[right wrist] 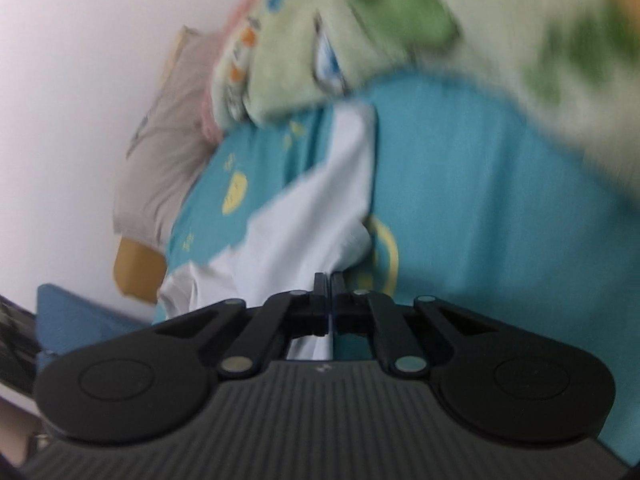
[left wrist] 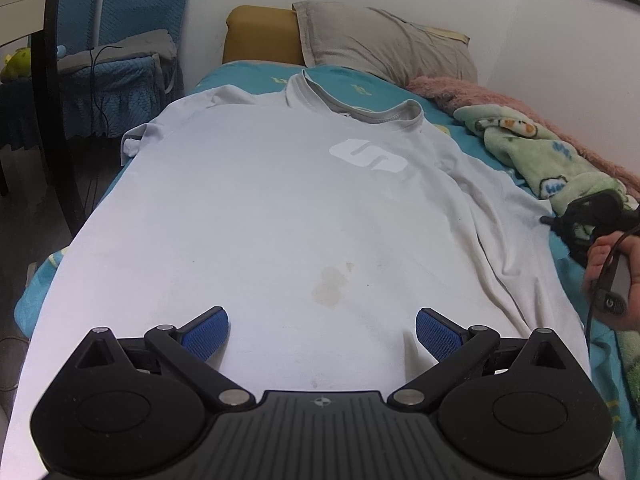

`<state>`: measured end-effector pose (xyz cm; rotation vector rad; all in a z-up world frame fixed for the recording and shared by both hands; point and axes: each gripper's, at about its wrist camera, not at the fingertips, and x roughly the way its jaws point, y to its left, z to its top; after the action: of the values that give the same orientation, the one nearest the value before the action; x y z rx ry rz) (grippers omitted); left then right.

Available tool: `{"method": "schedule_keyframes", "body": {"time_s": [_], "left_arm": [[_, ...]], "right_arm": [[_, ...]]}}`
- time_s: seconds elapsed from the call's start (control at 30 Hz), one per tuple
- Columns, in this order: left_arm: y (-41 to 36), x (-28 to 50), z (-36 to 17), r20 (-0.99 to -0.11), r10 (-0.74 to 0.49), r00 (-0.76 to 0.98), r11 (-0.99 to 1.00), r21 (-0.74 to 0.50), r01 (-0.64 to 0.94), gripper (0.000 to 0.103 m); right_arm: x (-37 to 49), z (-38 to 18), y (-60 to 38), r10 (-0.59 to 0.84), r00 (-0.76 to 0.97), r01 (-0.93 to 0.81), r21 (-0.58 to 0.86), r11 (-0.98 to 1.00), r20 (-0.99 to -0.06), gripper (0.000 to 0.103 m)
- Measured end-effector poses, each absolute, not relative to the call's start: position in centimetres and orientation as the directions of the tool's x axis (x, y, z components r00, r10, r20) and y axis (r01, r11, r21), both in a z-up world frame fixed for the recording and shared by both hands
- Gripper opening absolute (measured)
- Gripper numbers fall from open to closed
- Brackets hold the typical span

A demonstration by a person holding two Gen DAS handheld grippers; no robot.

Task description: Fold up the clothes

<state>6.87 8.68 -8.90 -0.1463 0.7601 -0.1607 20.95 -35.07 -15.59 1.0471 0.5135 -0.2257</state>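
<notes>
I see the shirt (left wrist: 280, 208) spread flat on the bed (left wrist: 248, 74), filling the middle of my left view. My left gripper (left wrist: 322, 334) hovers over its hem at bottom centre, jaws wide apart. A white logo (left wrist: 368, 156) sits right of centre; I can't read it. My right gripper (right wrist: 331, 286) has its jaws clamped on shirt fabric; that view is blurred.

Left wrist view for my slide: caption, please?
Open left hand-held gripper above white T-shirt spread on bed.
</notes>
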Motion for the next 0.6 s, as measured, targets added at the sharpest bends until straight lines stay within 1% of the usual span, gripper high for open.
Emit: {"method": "schedule_keyframes", "body": {"time_s": [0.07,0.17,0.23,0.27,0.37,0.43,0.47,0.5,0.53,0.57,0.6], "left_arm": [[8.6,6.7,-8.7,-0.666,-0.205,0.717,0.976,-0.192,0.100,0.101],[8.6,6.3,-8.3,-0.652,-0.212,0.728,0.975,-0.191,0.112,0.101],[8.7,6.2,-8.0,-0.644,-0.215,0.734,0.974,-0.191,0.118,0.101],[8.8,6.2,-8.0,-0.643,-0.218,0.734,0.974,-0.194,0.119,0.101],[8.7,6.5,-7.9,-0.643,-0.226,0.732,0.972,-0.197,0.127,0.101],[8.6,6.5,-7.8,-0.644,-0.235,0.728,0.970,-0.196,0.140,0.101],[8.6,6.5,-7.8,-0.646,-0.246,0.723,0.968,-0.202,0.149,0.101],[8.5,6.5,-7.8,-0.647,-0.258,0.717,0.965,-0.211,0.157,0.101],[8.5,6.4,-7.7,-0.647,-0.270,0.714,0.962,-0.217,0.167,0.100],[8.4,6.2,-7.6,-0.644,-0.280,0.712,0.959,-0.219,0.179,0.100],[8.3,6.0,-7.4,-0.642,-0.290,0.710,0.956,-0.221,0.191,0.099]], "right_arm": [[20.6,-13.7,-35.8,-0.019,0.858,0.440,0.714,0.545,-0.514,0.004],[20.0,-11.2,-36.5,-0.134,0.842,0.471,0.593,0.654,-0.522,0.004],[19.1,-10.3,-35.8,-0.116,0.840,0.454,0.570,0.685,-0.530,0.004],[18.6,-9.8,-35.5,-0.107,0.838,0.446,0.558,0.700,-0.535,0.006],[17.2,-8.4,-34.5,-0.082,0.832,0.417,0.523,0.743,-0.548,0.008],[16.3,-7.5,-33.8,-0.065,0.828,0.397,0.499,0.770,-0.558,0.011],[15.8,-7.1,-33.5,-0.057,0.825,0.386,0.487,0.784,-0.563,0.026],[15.3,-6.6,-33.1,-0.049,0.822,0.375,0.475,0.796,-0.567,0.059],[14.8,-6.2,-32.8,-0.041,0.819,0.364,0.462,0.809,-0.572,0.073],[14.4,-5.7,-32.5,-0.033,0.816,0.352,0.450,0.821,-0.578,0.080],[13.9,-5.2,-32.1,-0.026,0.812,0.340,0.437,0.833,-0.583,0.078]]}}
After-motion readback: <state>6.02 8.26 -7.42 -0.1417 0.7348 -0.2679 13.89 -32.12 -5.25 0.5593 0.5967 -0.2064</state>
